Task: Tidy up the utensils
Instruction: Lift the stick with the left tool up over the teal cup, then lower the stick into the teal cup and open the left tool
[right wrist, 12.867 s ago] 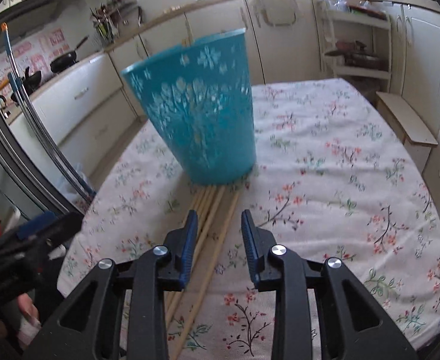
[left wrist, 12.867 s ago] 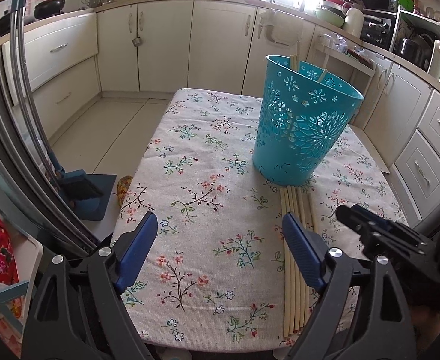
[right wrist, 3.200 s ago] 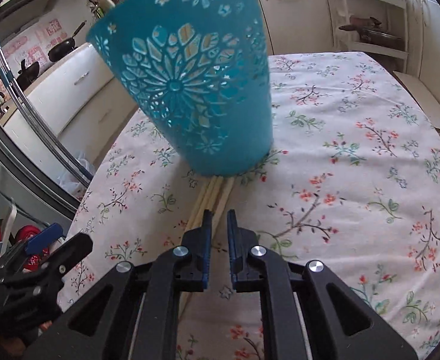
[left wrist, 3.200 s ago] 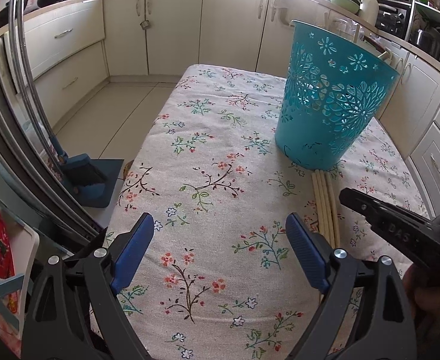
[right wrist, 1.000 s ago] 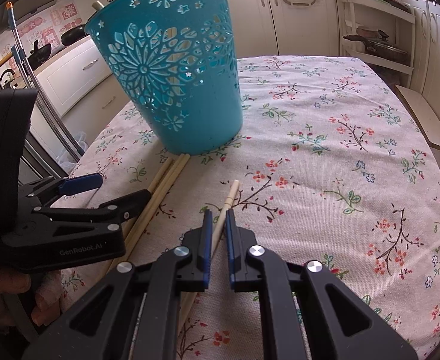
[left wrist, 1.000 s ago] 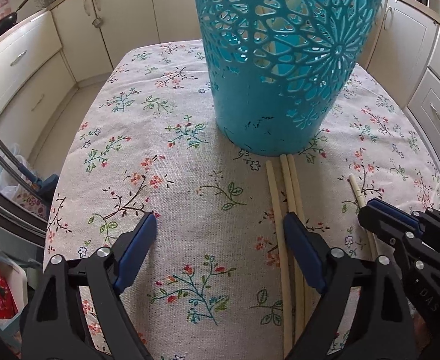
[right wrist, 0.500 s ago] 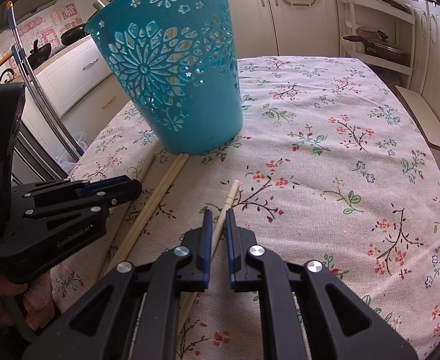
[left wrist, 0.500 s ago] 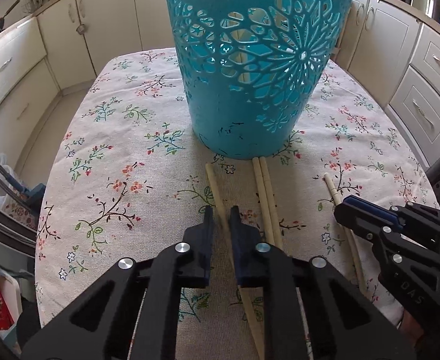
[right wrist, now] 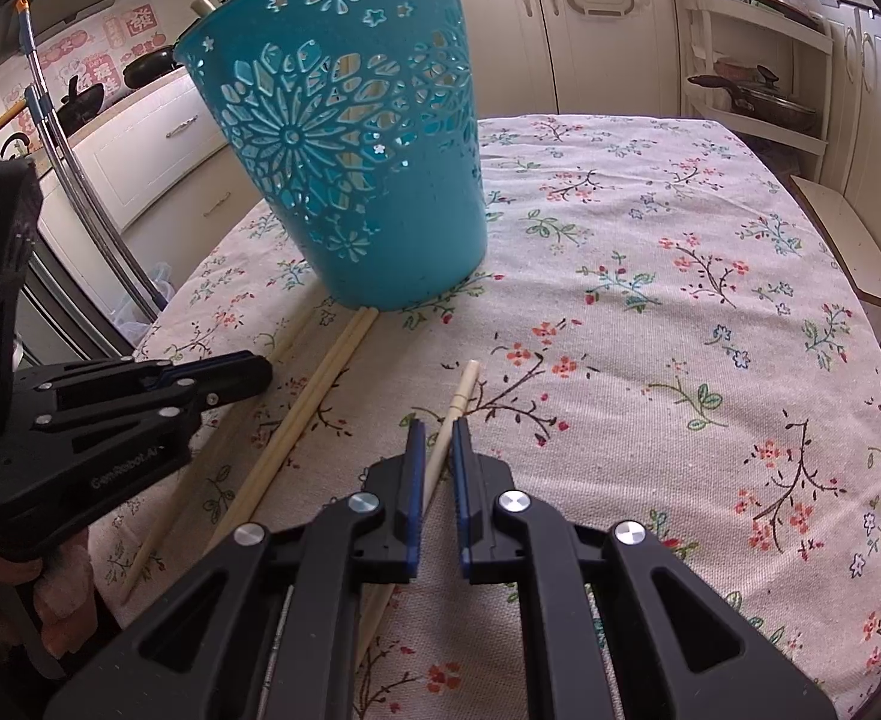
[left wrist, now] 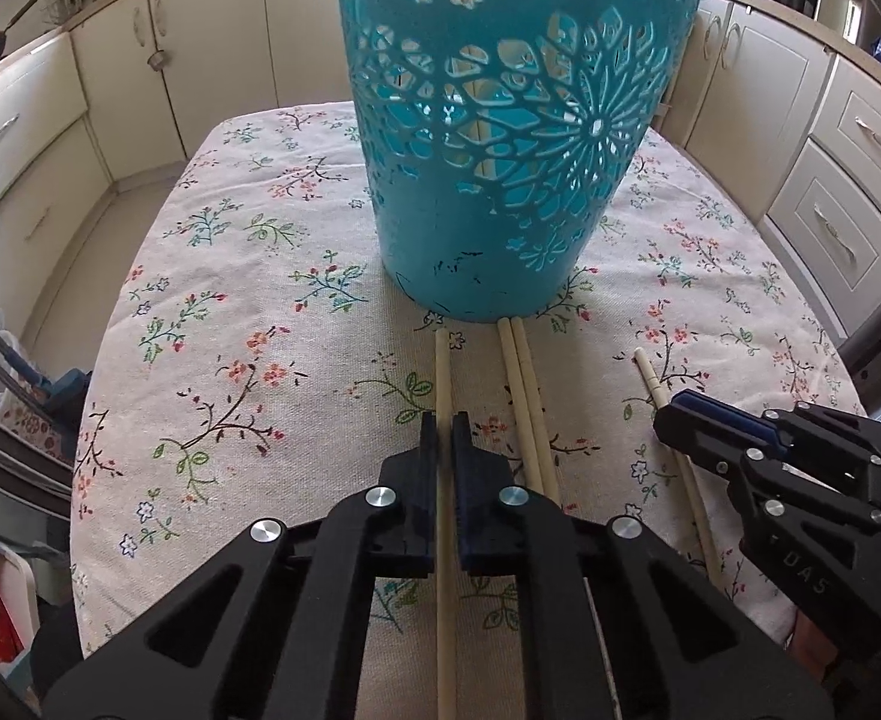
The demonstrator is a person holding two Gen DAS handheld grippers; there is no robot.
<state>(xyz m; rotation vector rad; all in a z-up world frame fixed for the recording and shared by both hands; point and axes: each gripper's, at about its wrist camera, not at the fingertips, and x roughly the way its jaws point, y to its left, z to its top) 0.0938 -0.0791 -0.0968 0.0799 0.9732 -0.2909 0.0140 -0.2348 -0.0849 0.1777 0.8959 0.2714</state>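
My left gripper is clamped on one chopstick lying on the tablecloth, tip just short of the teal basket. A loose pair lies between. My right gripper pinches another chopstick. They look light, stiff and slick, so I judge a grip near mid-length safest against pivoting.
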